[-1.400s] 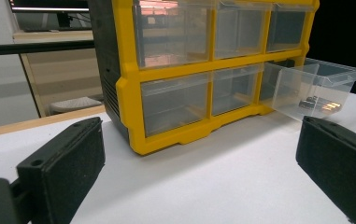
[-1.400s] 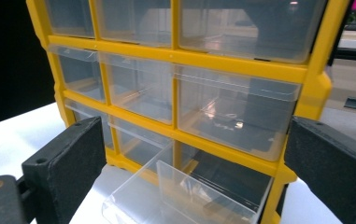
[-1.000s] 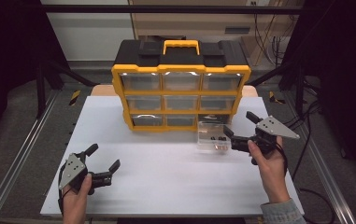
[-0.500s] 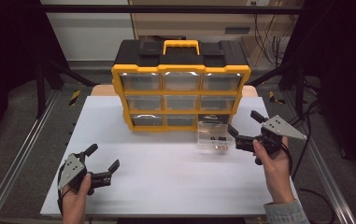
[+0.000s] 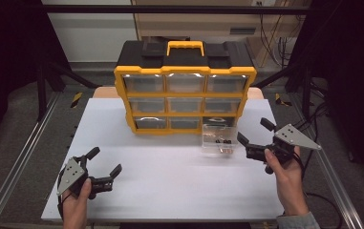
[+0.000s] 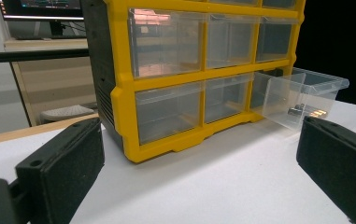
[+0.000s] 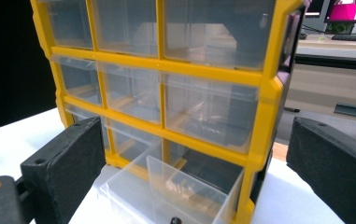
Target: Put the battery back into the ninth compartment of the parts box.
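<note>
Drifting off the light, slippery clear plastic drawer, the right gripper gapes empty; grip its front wall.

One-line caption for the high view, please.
Open right gripper beside the pulled-out clear drawer of a yellow organizer; open left gripper apart.

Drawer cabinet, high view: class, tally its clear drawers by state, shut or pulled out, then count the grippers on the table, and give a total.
Shut clear drawers in the yellow drawer cabinet: 8
Pulled-out clear drawer, bottom right, small parts inside: 1
Grippers, the left gripper and the right gripper, both open: 2
Total: 11
</note>
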`<state>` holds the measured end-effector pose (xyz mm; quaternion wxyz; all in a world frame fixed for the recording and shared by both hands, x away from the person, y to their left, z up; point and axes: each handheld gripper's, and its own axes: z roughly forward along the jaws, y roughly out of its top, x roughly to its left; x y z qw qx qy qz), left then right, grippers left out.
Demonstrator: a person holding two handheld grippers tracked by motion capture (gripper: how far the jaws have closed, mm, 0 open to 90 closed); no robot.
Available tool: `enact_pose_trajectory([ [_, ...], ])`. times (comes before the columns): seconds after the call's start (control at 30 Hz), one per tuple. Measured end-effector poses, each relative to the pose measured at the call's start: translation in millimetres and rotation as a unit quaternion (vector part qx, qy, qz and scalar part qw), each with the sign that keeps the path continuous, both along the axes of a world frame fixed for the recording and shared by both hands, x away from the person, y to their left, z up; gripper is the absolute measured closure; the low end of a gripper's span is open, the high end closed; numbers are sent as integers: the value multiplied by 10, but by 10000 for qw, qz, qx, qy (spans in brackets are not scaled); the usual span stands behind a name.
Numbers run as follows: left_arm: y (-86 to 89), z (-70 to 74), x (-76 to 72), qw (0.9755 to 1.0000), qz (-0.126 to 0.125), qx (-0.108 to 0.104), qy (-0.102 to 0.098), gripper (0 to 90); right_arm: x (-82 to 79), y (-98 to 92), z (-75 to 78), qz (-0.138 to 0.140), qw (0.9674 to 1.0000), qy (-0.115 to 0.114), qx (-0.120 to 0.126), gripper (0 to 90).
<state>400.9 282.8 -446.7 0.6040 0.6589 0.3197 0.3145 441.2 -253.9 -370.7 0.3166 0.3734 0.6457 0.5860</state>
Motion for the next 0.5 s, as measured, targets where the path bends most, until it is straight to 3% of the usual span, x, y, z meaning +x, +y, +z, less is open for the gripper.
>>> enact_pose_trajectory([
  [0.5,-12,3,-11,9999,-117,36,-13,9,-146,-168,-213,-3,9999,98,-70,45],
])
